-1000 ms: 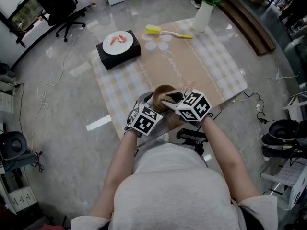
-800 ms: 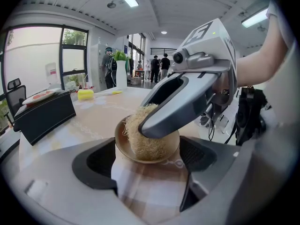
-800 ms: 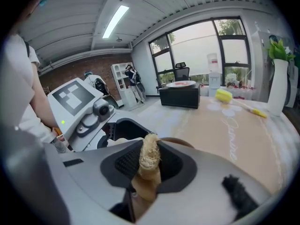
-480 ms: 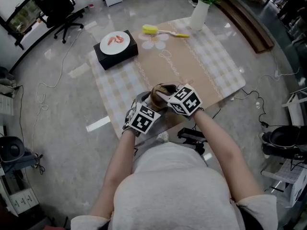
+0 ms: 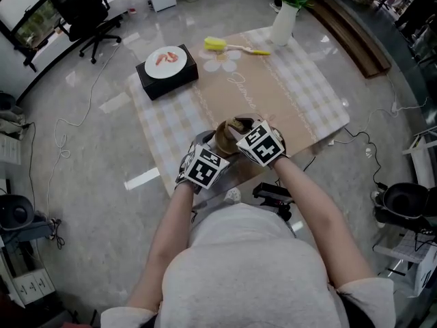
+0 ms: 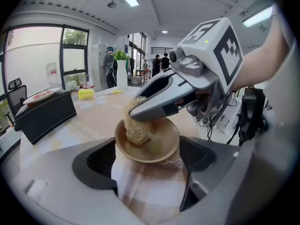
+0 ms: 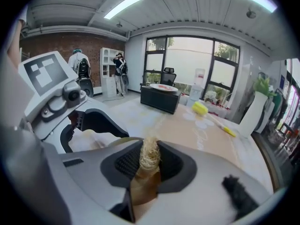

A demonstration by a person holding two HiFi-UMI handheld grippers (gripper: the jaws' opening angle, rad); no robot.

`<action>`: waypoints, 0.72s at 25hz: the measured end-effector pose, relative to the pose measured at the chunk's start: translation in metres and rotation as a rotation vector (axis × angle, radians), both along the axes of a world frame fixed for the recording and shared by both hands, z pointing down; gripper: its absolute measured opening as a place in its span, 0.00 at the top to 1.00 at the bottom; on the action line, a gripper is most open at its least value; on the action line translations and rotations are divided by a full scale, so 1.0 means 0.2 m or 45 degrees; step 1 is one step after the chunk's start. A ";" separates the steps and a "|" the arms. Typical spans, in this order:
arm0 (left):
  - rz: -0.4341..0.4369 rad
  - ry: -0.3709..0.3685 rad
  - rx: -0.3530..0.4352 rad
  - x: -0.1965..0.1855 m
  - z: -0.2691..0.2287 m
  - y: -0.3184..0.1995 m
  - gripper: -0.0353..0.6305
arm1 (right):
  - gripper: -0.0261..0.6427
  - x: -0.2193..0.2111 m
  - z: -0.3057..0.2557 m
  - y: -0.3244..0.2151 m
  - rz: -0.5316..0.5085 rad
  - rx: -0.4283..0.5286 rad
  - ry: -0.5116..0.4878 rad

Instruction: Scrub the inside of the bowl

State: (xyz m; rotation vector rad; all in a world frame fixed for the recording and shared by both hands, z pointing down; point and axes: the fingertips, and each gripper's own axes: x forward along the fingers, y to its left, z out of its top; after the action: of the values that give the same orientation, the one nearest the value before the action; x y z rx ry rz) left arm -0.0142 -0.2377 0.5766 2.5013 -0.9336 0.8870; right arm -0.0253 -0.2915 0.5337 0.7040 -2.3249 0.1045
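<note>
Black box with a white plate on top sat well beyond the bowl, off to its left; not part of this. My left gripper had its fingers spread wide, pads pressed on the bowl's two sides. It held the bowl tilted above the near edge of the checked cloth, inside facing up and toward me. Brown bowl sat between those fingers, rim touching both pads as far as I could see. Inside the bowl, against its left wall, was the straw-coloured scrubber. My right gripper was over the bowl's right rim, fingers nearly together, pinched on the scrubber's top. Yellow brush and white vase stood well beyond the bowl, unused.

Step in hand, I'd judge: scrubbing the inner wall. To do it well: left grip firm so the bowl can't twist out. Press the fibres flat to the wall, sweep round the whole curve and down to the bottom, not one patch. Don't scrape the bowl with the right fingertips. Scrubber grip looked shallow; too hard a push could pop it loose.
</note>
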 end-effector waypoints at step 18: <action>-0.009 -0.016 0.008 -0.01 -0.01 -0.01 0.29 | 0.82 0.07 0.01 0.14 0.039 -0.352 -0.165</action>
State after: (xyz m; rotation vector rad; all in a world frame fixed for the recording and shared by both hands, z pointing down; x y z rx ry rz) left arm -0.0165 -0.2407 0.5743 2.4987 -0.9501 0.9004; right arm -0.0122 -0.2630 0.5361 0.6080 -2.3591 0.4888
